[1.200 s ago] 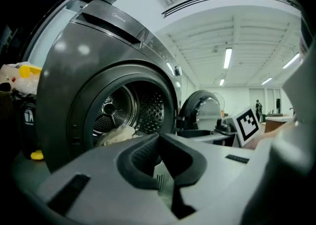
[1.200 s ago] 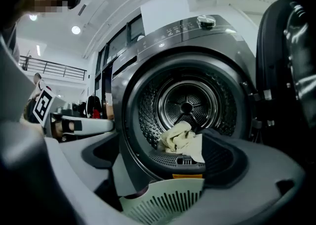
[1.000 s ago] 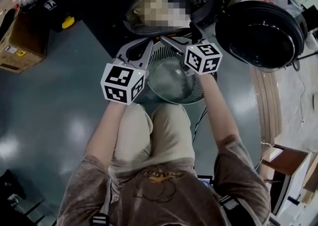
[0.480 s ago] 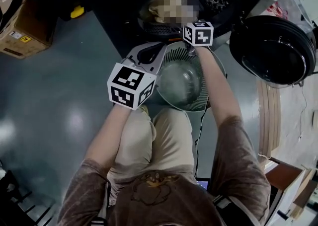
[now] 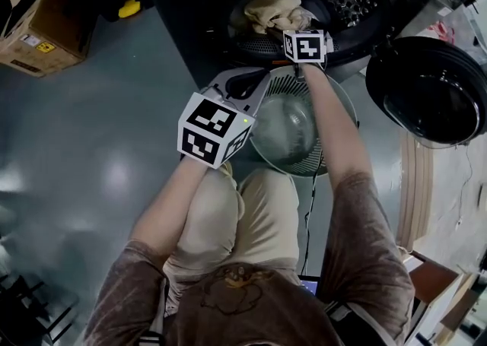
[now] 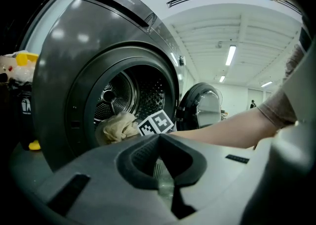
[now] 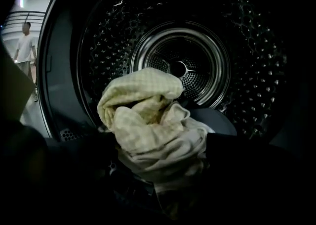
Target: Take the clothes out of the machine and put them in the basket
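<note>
Right claw [image 7: 160, 162] gapes wide, jaws either side of the pale cloth bundle [image 7: 148, 115] in the machine drum [image 7: 237, 61], not yet pinching. Left claw [image 6: 159, 137] closed, empty, above the basket [image 5: 293, 135]. Step: the grab. Next, likely: close on a fold, lift clear.

Left tool [image 6: 159, 136], jaws together, before the open machine [image 6: 59, 70], pale cloth [image 6: 117, 126] inside.

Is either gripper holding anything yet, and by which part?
Nothing clamped: right gripper jaws stand apart around the lower folds of the cream cloth; left gripper is shut and empty.
</note>
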The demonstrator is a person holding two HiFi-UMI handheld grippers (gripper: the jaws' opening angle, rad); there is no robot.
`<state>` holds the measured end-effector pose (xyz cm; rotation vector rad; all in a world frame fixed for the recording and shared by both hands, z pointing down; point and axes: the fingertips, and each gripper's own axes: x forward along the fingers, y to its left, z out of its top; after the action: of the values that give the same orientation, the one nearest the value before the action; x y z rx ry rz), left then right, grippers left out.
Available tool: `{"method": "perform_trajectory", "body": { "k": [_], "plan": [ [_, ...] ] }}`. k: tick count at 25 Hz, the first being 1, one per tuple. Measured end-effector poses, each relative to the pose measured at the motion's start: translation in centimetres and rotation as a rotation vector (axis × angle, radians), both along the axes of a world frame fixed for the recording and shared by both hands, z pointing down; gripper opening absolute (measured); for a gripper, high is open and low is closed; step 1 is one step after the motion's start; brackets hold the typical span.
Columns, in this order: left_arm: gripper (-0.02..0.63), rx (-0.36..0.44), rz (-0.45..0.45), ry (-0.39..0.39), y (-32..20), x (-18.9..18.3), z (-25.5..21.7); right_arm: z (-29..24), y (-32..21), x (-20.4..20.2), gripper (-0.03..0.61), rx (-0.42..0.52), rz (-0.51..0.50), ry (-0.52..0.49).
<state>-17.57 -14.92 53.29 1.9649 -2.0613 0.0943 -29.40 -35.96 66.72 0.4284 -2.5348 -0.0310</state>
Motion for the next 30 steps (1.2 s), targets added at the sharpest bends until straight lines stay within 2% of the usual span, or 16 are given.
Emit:
{"method": "perform_trajectory", "body": {
  "k": [3,12,18,25,30],
  "plan": [
    [0.008,-0.002,-0.007,0.013,0.4,-0.4,0.3,0.1,-0.1,-0.1,0.552,0.002,0.012,-0.010],
    [0.008,-0.009,0.017,0.031,0.4,0.3,0.9,-0.1,0.2,0.4,0.277,0.049,0.005,-0.005],
    [0.008,-0.005,0.035,0.032,0.2,1.1,0.9,-0.6,0.9,0.8,0.118,0.033,-0.016,-0.026],
    [0.008,-0.011,0.048,-0.005,-0.5,2.0,1.1,-4.0,3.2,3.1,0.092,0.051,-0.052,-0.086],
    [0.008,-0.012,0.036,-0.011,-0.7,2.4,1.3,-6.9,4.3,7.5,0.086,0.048,-0.050,-0.158]
  ]
}}
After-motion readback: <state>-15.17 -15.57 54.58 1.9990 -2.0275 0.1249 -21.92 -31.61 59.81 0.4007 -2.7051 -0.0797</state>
